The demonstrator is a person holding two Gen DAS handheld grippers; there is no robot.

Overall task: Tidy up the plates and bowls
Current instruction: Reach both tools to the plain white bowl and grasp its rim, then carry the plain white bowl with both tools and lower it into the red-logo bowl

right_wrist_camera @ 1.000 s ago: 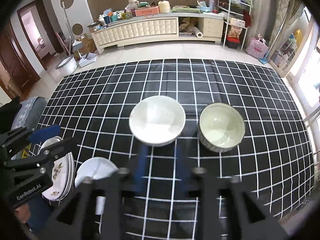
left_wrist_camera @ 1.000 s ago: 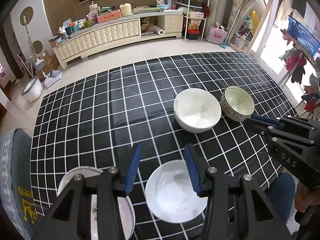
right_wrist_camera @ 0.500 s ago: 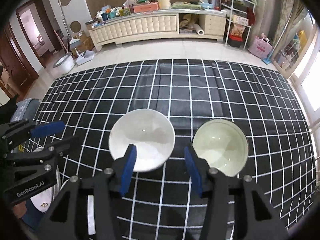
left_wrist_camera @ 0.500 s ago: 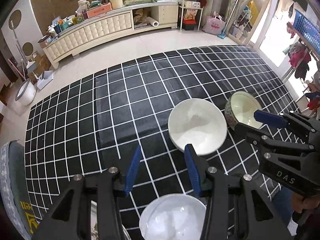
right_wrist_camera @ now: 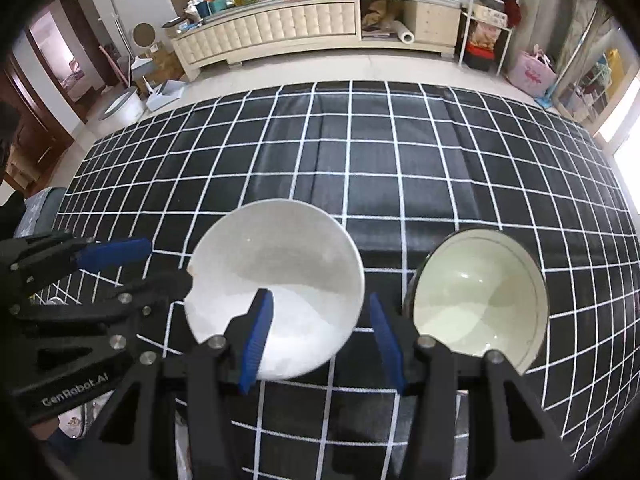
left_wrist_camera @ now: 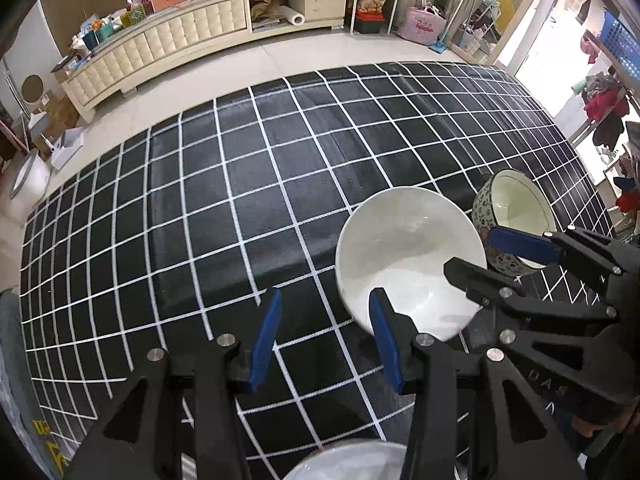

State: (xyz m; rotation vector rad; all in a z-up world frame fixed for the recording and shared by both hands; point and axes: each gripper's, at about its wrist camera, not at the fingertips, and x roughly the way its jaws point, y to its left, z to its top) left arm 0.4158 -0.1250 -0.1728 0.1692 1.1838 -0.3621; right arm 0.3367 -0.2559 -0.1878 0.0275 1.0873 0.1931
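Observation:
A plain white bowl stands on the black grid tablecloth. A patterned bowl with a cream inside stands just right of it. My left gripper is open and empty, its right finger at the white bowl's near-left rim. My right gripper is open, with its left finger over the white bowl's inside and its right finger outside the rim, between the two bowls. A second white bowl shows at the bottom edge of the left wrist view.
A floral plate peeks out at the lower left under the left gripper. The table's far edge faces a tiled floor and a long cream cabinet. A grey cushioned seat stands at the table's left side.
Both grippers have moved forward to the plain white bowl. The right gripper now straddles its right rim. The near white bowl and the plates have slid to the bottom of the views.

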